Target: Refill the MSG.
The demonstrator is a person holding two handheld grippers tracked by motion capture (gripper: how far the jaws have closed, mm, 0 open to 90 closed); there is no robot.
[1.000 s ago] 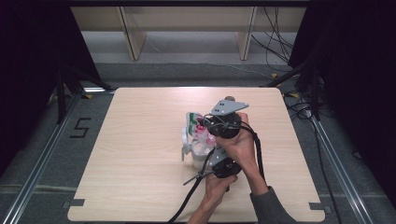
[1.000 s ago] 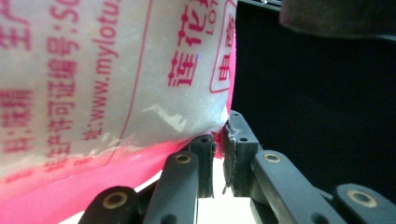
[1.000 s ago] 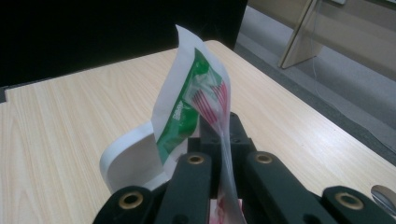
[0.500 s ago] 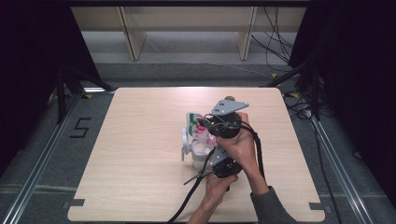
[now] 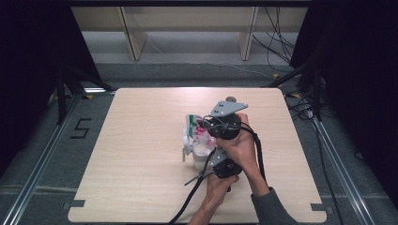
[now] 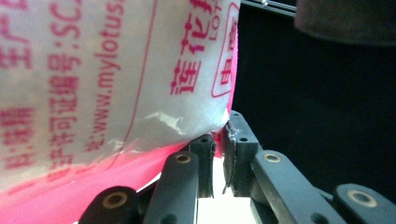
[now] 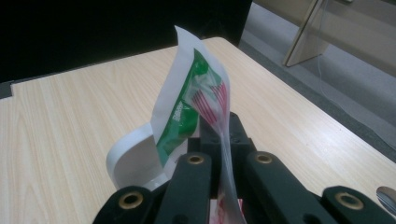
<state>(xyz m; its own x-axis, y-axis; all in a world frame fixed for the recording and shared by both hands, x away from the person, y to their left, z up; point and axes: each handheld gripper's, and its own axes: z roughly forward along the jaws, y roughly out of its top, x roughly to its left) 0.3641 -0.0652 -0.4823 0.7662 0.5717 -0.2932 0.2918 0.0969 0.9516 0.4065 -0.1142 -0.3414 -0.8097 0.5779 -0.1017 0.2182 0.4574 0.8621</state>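
High view: I see the wooden table (image 5: 141, 154) with the work just right of its centre. A white mug (image 5: 199, 154) stands there, handle (image 5: 184, 151) pointing to 9 o'clock. A printed plastic bag (image 5: 196, 129), white with green and pink-red markings, is held up over the mug, on its 12 o'clock side.

The left gripper (image 5: 213, 161) sits at 4 o'clock of the mug, held by my left hand (image 5: 217, 187) coming in from 6 o'clock. Left gripper view: its jaws are drawn nearly together on the lower edge of the bag (image 6: 116, 79), pink seam and red printed text close against the lens. I read it as gripping the bag.

The right gripper (image 5: 209, 125) is at 1 o'clock of the mug, grey plate (image 5: 227, 108) on top, my right hand (image 5: 241, 147) wrapped round its body. Right gripper view: its jaws are clamped on the bag (image 7: 196, 100), whose film stands upright between them; the mug handle (image 7: 133, 156) shows at 9 o'clock of the jaws. A small metallic round object (image 7: 386, 195), not identifiable, sits at the 4 o'clock frame edge.
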